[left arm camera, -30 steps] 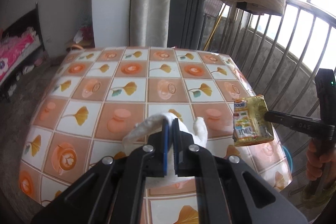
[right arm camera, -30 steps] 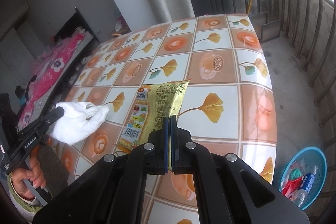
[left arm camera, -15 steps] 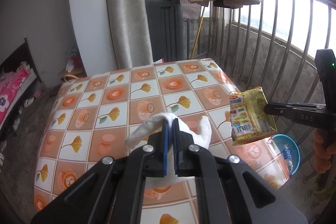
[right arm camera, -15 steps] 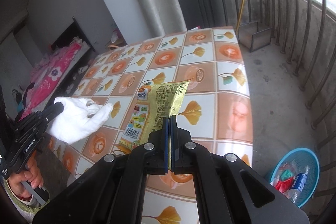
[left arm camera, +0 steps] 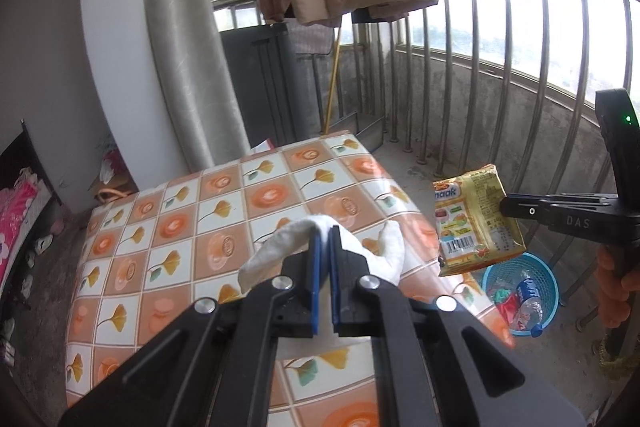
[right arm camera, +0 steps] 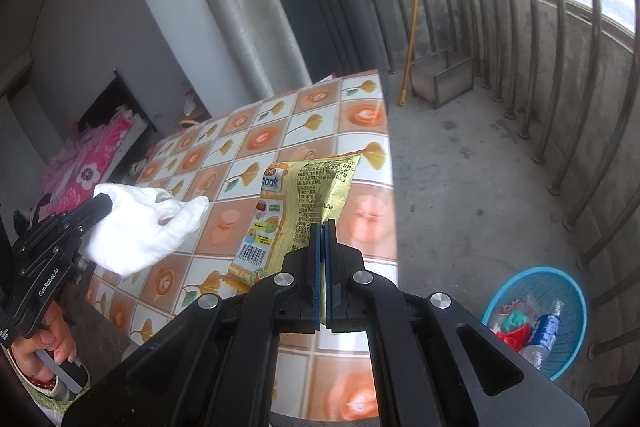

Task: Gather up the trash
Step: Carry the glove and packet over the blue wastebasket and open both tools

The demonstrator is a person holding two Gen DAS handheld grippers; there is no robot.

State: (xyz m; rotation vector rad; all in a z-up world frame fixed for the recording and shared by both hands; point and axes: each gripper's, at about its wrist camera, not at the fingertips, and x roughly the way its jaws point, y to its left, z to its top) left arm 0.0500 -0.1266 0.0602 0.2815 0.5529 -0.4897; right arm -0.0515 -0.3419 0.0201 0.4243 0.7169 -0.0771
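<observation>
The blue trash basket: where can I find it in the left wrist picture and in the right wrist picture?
Left wrist view: the blue trash basket stands on the floor at the lower right, below the yellow snack packet.
Right wrist view: the basket is at the lower right, on the floor near the railing.
Shared landmark: the patterned table, to the basket's left in both.

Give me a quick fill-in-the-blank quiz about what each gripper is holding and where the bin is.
1. The left gripper is shut on a white ____.
2. The right gripper pinches a yellow ____.
3. The blue basket stands on the ____, beside the table.

Missing words: tissue; wrapper; floor
</observation>
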